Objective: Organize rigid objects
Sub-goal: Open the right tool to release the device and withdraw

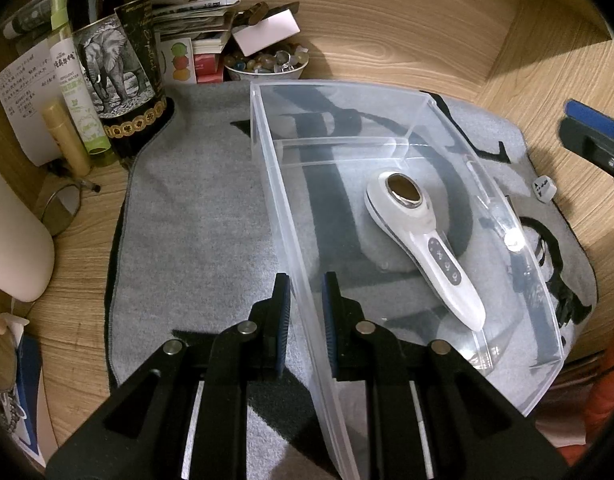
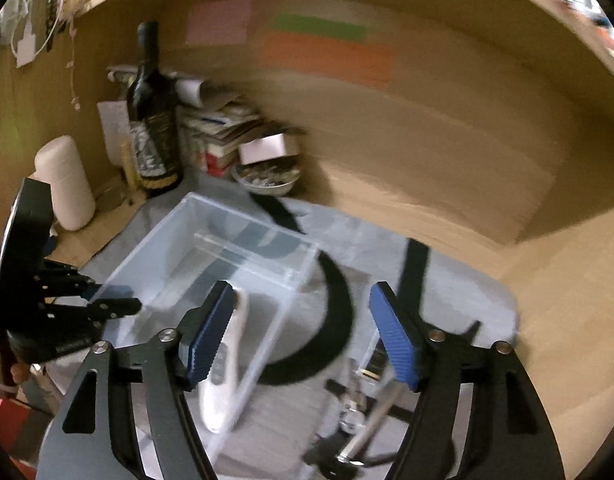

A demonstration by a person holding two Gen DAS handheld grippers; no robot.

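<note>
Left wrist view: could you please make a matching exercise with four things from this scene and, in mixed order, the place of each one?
Things:
1. white handheld device with buttons
2. dark glass bottle with elephant label
3. white bowl of small stones
4. left tongs

Places:
A. clamped on the side wall of the clear plastic bin
B. lying inside the bin
C. upright at the far left corner of the grey mat
D. on the wooden desk just behind the bin

Pairs: 1-B, 2-C, 3-D, 4-A

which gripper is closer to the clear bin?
Left. The left gripper is shut on the bin's near wall; the right gripper hangs open above it, touching nothing.
</note>
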